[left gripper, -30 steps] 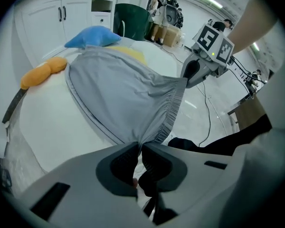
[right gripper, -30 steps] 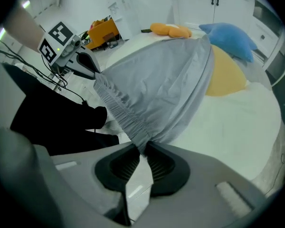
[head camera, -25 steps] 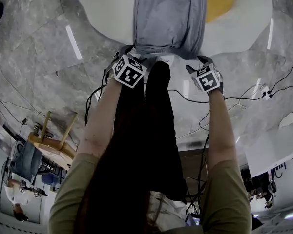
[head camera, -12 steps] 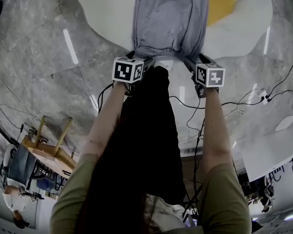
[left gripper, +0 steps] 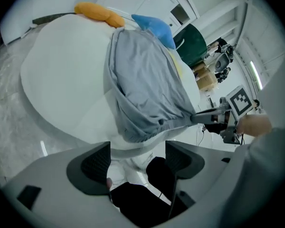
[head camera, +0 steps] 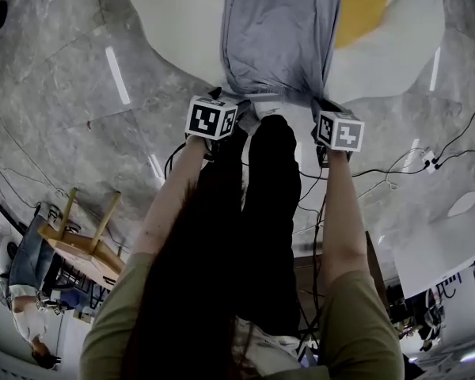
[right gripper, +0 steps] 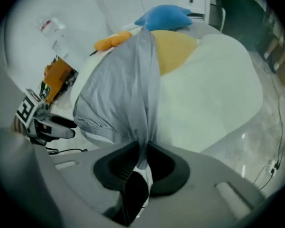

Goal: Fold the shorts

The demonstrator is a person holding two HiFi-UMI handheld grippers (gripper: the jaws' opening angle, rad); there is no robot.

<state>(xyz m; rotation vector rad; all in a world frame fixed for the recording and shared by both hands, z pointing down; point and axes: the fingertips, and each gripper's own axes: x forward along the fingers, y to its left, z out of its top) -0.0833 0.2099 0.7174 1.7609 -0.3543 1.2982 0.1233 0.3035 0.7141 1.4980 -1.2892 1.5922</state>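
Pinching a corner of the grey shorts (right gripper: 118, 94), the right gripper (right gripper: 141, 152) has just been closing on the fabric. The left gripper (left gripper: 137, 159) has just been opening and gapes wide, empty. The shorts' waistband lies just ahead of it on a white surface (left gripper: 61, 70).

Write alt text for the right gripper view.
The right gripper has just closed its jaws on a pinched edge of the grey shorts, which lie spread over a white rounded surface. The left gripper hovers by the shorts at far left; a blue item and an orange item sit behind.
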